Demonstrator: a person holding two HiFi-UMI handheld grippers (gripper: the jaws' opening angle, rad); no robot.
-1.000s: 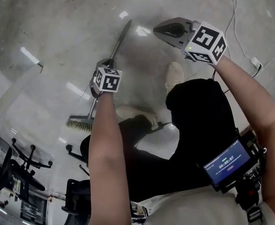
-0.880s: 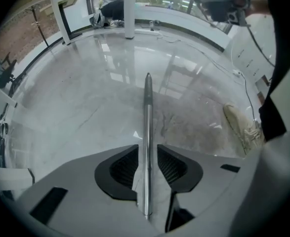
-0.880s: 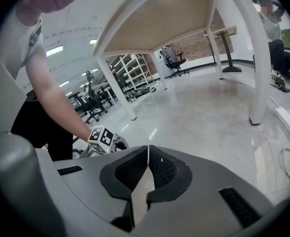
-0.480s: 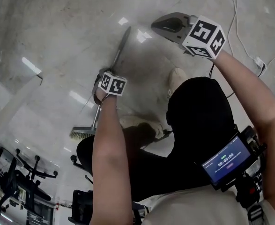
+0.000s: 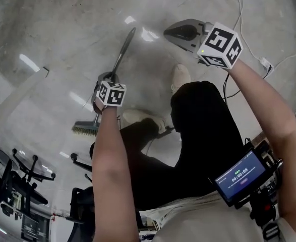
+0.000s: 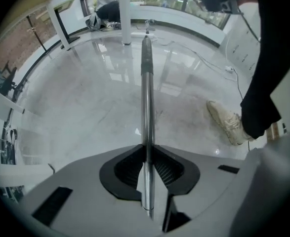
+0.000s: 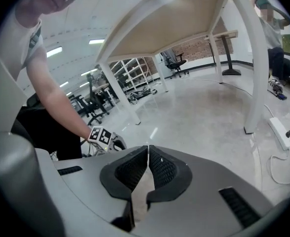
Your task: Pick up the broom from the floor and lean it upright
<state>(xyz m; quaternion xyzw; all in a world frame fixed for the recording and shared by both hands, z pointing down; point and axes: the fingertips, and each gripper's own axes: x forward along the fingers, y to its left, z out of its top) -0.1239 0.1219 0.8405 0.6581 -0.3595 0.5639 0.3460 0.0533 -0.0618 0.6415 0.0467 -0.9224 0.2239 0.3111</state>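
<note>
Broom (image 6: 146,98): lying low along floor (image 5: 62,29), shaft running through left claw (image 6: 145,149). Left claw: just been closing, now clenching shaft. Right claw (image 7: 147,152): clenched, empty, hovering aside. Risk: smooth shaft slipping, brush end swinging during lift.

Steeply downward head view shares the broom (image 5: 120,56) with left gripper view.
</note>
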